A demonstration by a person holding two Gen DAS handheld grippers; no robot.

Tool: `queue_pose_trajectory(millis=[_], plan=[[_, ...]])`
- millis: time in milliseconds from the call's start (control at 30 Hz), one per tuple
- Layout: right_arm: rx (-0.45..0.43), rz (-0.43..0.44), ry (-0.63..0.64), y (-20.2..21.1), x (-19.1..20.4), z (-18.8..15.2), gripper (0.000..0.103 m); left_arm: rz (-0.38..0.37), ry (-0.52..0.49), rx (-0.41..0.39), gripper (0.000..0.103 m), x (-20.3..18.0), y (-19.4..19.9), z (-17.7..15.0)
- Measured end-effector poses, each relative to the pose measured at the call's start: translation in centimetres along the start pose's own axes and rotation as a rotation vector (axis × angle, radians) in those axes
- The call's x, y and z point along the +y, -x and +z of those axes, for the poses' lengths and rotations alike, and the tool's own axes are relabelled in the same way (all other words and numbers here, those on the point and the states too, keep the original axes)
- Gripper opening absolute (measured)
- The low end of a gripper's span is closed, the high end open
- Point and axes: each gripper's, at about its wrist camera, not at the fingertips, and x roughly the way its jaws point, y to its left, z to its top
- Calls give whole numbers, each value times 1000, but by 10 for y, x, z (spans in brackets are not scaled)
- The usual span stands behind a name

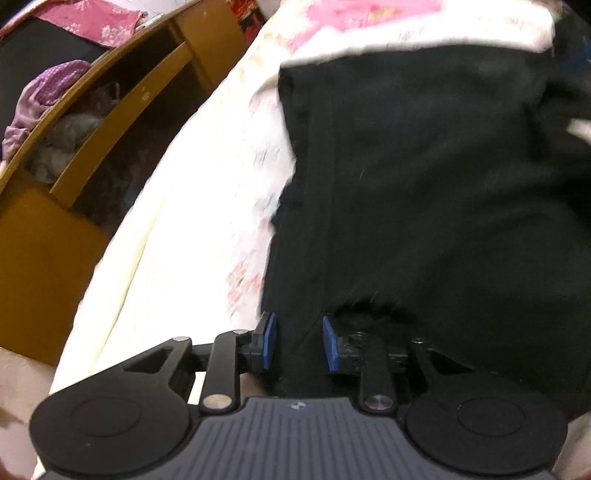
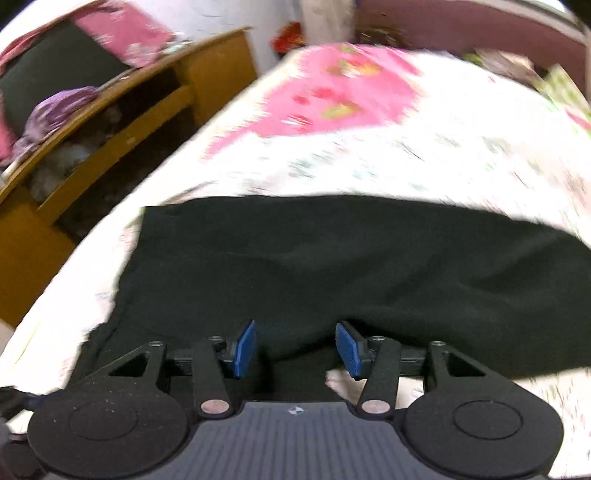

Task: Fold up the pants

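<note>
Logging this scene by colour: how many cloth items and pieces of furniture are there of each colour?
Black: 1, the pants
White floral: 1, the bedsheet
Pink: 1, a cloth on the shelf top
Purple: 1, a cloth on the shelf edge
Brown: 1, the shelf
Total: 5

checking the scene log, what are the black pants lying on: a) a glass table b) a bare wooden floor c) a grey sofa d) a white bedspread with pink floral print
d: the black pants lie spread on a white bedspread with pink floral patches, seen from both wrist views.
</note>
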Motion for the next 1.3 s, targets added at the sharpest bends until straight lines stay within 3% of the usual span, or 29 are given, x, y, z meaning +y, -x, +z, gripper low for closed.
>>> queue_pose_trajectory(millis=[100, 200, 367, 467, 533, 600, 667, 733, 833, 1033, 1133, 1200, 1267, 1300], plan=[[42, 121, 44, -25, 38, 14, 35, 23, -79, -56, 42, -9, 10, -9], [119, 229, 1, -64, 71, 22, 34, 9, -53, -64, 42, -9, 13, -7], [204, 222, -128, -102, 103, 31, 36, -11, -34, -90, 42, -9, 14, -9], [193, 115, -33, -115, 124, 20, 37, -13, -41, -110, 43, -10, 16, -12], [173, 79, 53, -112, 137, 14, 30, -21, -35, -120, 43, -8, 18, -13], [184, 108, 37, -105, 133, 15, 11, -39, -10, -128, 43, -3, 19, -15], [208, 137, -33, -101, 121, 19, 0, -64, 35, -133, 43, 7, 19, -15], [224, 180, -129, -100, 111, 23, 0, -76, 67, -133, 42, 17, 21, -13], [221, 206, -174, -97, 111, 25, 0, -87, 94, -141, 42, 27, 24, -12], [168, 280, -193, -83, 121, 33, 0, -70, 85, -163, 41, 29, 29, -10], [169, 284, -169, -95, 133, 36, 0, -47, 71, -163, 41, 25, 31, -9], [229, 244, -159, -121, 131, 31, 0, -44, 36, -118, 42, 20, 25, -9], [218, 285, -197, -118, 120, 31, 0, -32, -2, -73, 43, 16, 18, -13], [208, 307, -180, -112, 120, 33, 14, -29, -11, -61, 45, 15, 16, -15]])
